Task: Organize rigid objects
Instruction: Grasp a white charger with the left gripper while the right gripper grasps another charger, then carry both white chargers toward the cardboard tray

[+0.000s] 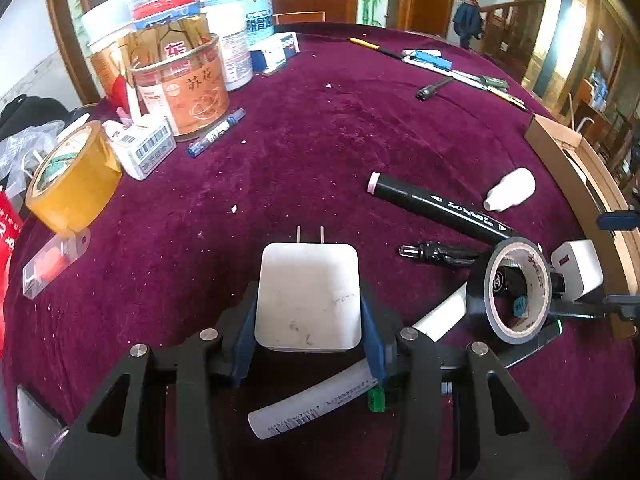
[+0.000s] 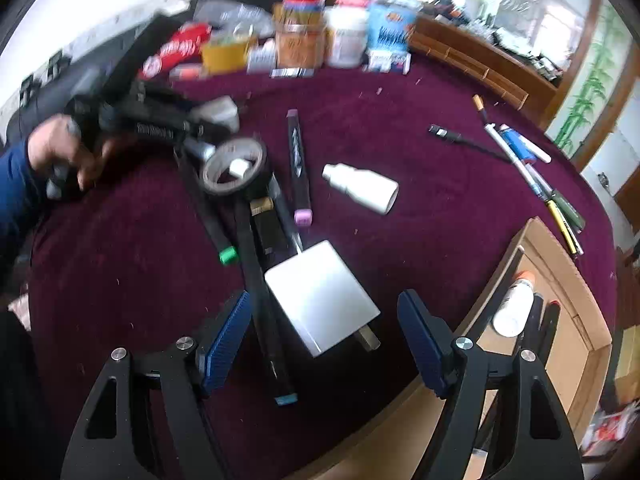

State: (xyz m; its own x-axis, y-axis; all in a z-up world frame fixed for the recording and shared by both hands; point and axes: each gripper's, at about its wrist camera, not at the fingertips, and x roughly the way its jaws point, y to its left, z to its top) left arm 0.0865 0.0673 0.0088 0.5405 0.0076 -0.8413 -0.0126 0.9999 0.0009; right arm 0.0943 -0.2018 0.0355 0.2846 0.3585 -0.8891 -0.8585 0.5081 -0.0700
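L hand-held gripper (image 1: pixel 308 320) is clamped on the white charger (image 1: pixel 308 296), mid-desk (image 1: pixel 320 128). R hand-held gripper (image 2: pixel 324 340) gapes empty over the other charger (image 2: pixel 320 300) by the desk's box (image 2: pixel 560 264) edge: square up, squeeze its flat sides.

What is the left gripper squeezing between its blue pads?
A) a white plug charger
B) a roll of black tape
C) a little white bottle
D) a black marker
A: in the left wrist view the left gripper has both blue pads pressed against the sides of the white plug charger, whose two prongs point away.
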